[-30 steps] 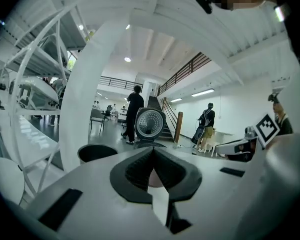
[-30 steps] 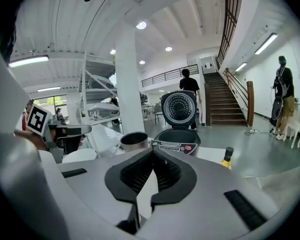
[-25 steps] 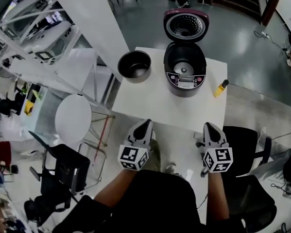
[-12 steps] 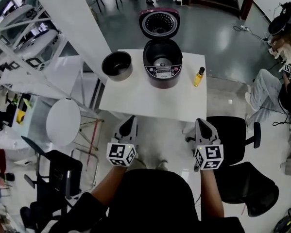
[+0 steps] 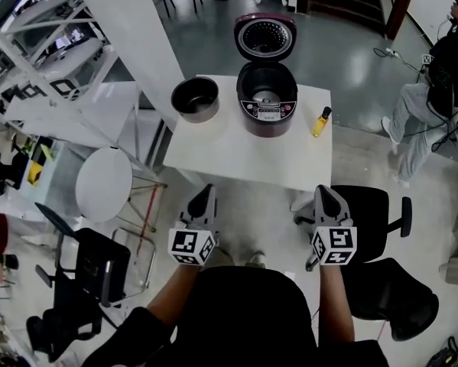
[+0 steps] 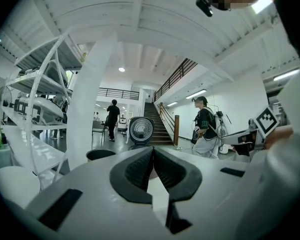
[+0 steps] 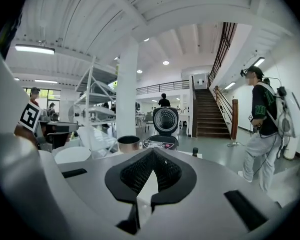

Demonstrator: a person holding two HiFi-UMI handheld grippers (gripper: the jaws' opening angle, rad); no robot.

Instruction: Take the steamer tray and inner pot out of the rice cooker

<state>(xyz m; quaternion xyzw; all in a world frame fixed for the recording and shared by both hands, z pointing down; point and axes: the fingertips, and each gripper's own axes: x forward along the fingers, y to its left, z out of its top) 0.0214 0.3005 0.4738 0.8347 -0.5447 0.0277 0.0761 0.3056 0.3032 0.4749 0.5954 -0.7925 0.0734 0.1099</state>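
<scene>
The rice cooker (image 5: 267,107) stands toward the far edge of the tabletop (image 5: 236,155), with its lid (image 5: 265,38) raised behind it. The inner pot (image 5: 196,98) sits on the tabletop to the left of the rice cooker, apart from it. A bottle (image 5: 320,122) stands to the right of the rice cooker. On the near side of the rice cooker, off the tabletop's front edge, are the left gripper (image 5: 203,195) and the right gripper (image 5: 324,196). A round stool (image 5: 104,183) is on the floor to the near left of the rice cooker, and a chair (image 5: 374,209) to its near right.

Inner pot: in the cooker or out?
Out. The pot stands on the table, left of the open cooker, whose cavity shows a bare heating plate.
</scene>
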